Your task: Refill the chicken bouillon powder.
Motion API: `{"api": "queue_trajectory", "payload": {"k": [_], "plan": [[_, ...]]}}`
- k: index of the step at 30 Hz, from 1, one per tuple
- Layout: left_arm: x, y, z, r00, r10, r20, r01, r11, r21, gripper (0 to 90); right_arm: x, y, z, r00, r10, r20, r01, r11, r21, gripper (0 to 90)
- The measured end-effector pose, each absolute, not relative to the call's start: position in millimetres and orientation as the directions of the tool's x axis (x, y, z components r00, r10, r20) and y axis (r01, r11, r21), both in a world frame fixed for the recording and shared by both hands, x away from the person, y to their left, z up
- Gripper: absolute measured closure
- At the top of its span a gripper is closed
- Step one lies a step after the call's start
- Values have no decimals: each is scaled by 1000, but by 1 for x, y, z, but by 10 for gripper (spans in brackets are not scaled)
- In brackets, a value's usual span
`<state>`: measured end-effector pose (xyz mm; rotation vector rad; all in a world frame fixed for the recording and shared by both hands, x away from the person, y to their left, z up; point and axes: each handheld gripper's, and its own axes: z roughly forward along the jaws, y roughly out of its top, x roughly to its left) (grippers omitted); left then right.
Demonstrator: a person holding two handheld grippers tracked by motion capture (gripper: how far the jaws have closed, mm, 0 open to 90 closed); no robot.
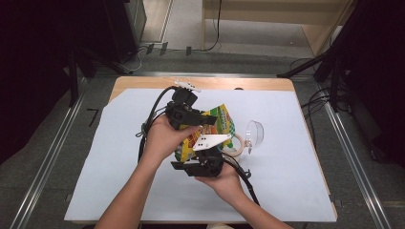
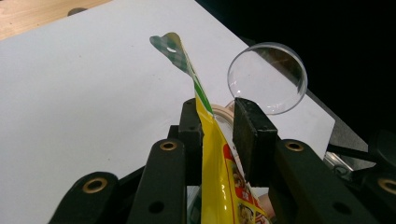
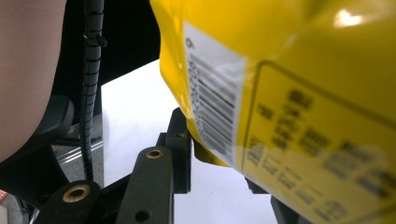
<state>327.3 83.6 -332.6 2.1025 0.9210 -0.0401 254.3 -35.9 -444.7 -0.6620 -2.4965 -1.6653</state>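
Left gripper (image 2: 217, 128): clamps snack bag (image 2: 219, 186) edge
Right gripper (image 3: 219, 154): grips bag's other end
Clear cup (image 2: 267, 78): near table's (image 1: 143, 83) right edge

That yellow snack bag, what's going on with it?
A person holds the yellow printed snack bag above the white-covered table with two hand-held grippers. The left gripper pinches its upper edge; the right gripper clamps its lower corner. A clear round plastic dish lies beside them.
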Motion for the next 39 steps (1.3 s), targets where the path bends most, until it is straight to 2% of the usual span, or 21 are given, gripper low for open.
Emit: {"api": "queue_trajectory", "payload": {"k": [39], "plan": [[327, 84, -331, 732, 597, -327, 623, -395, 675, 730, 251, -36, -441, -911, 314, 267, 368, 326, 871, 693]]}}
